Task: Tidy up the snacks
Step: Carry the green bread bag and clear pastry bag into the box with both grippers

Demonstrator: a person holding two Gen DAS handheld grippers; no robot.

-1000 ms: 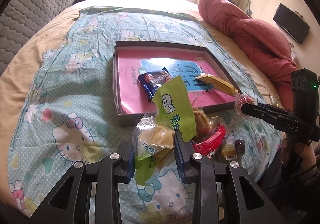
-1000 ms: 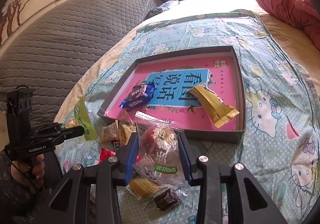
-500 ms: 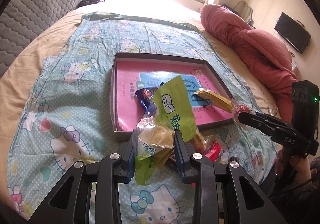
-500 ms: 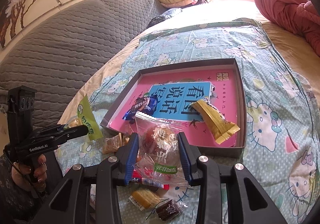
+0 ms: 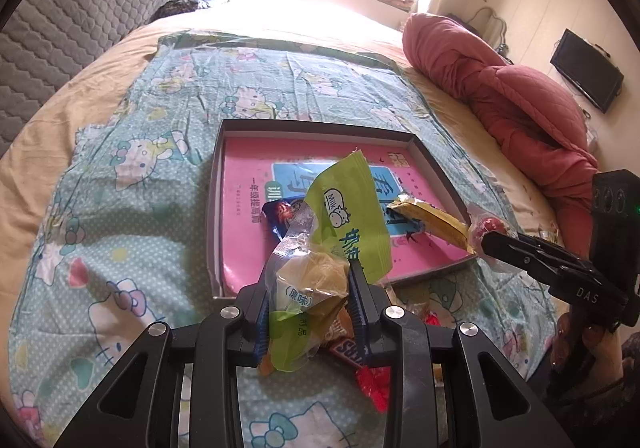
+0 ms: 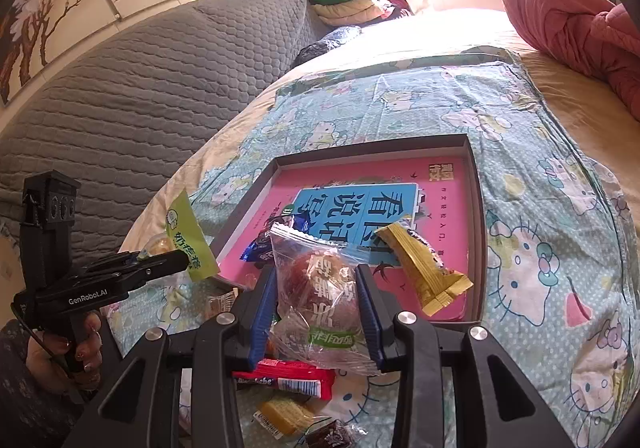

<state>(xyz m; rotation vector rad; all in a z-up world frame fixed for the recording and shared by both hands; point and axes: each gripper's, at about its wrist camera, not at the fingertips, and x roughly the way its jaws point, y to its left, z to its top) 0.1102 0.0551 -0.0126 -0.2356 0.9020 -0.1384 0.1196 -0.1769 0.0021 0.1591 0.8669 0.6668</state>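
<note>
My left gripper (image 5: pixel 310 294) is shut on a green and clear packet (image 5: pixel 340 224) with a yellow cake inside, held above the near edge of the shallow box (image 5: pixel 214 208). That box has a pink and blue sheet on its floor, with a dark blue wrapped snack (image 5: pixel 280 218) and a yellow wrapped bar (image 5: pixel 430 222) lying in it. My right gripper (image 6: pixel 316 306) is shut on a clear packet (image 6: pixel 320 288) with a reddish-brown cake, near the box's front wall (image 6: pixel 478 240). The same green packet (image 6: pixel 188 238) shows at left in the left gripper (image 6: pixel 182 260).
Loose snacks lie on the cartoon-cat sheet in front of the box: a red bar (image 6: pixel 286 378), a small yellow packet (image 6: pixel 286 414), a dark wrapped piece (image 6: pixel 330 438). A red quilt (image 5: pixel 508 96) lies at the right, and a grey quilted headboard (image 6: pixel 140 96) runs along the left.
Both grippers have drawn back a little with their packets, so the box looks farther off. The red bar has come into view under the right gripper.
</note>
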